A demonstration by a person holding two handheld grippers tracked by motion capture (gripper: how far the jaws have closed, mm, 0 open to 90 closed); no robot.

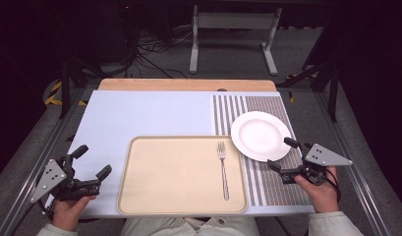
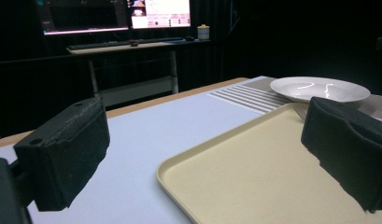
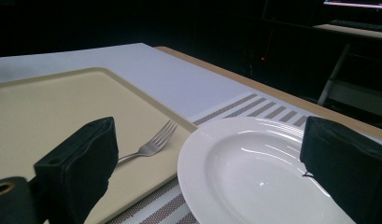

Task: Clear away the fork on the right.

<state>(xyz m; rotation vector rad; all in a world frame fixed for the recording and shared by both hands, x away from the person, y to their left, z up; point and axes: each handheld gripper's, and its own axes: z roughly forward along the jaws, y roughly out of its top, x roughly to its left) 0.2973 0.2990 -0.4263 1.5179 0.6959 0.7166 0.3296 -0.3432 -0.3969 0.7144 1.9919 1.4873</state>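
Note:
A beige tray (image 1: 174, 172) lies on the pale blue table top near the front edge, with a metal fork (image 1: 222, 169) along its right side. A white plate (image 1: 260, 135) rests on the striped placemat (image 1: 267, 187), overlapping the tray's right rim. My left gripper (image 1: 93, 160) is open, low over the table left of the tray (image 2: 254, 177). My right gripper (image 1: 282, 155) is open at the plate's front right rim, the plate (image 3: 244, 177) lying between its jaws, with the fork (image 3: 149, 145) to their left.
A wooden strip (image 1: 186, 84) borders the table's far edge. Beyond it stand a white desk frame (image 1: 233, 34) and floor cables (image 1: 149, 49). Monitors and a keyboard sit on a far desk (image 2: 132, 44). Metal rails run along both table sides.

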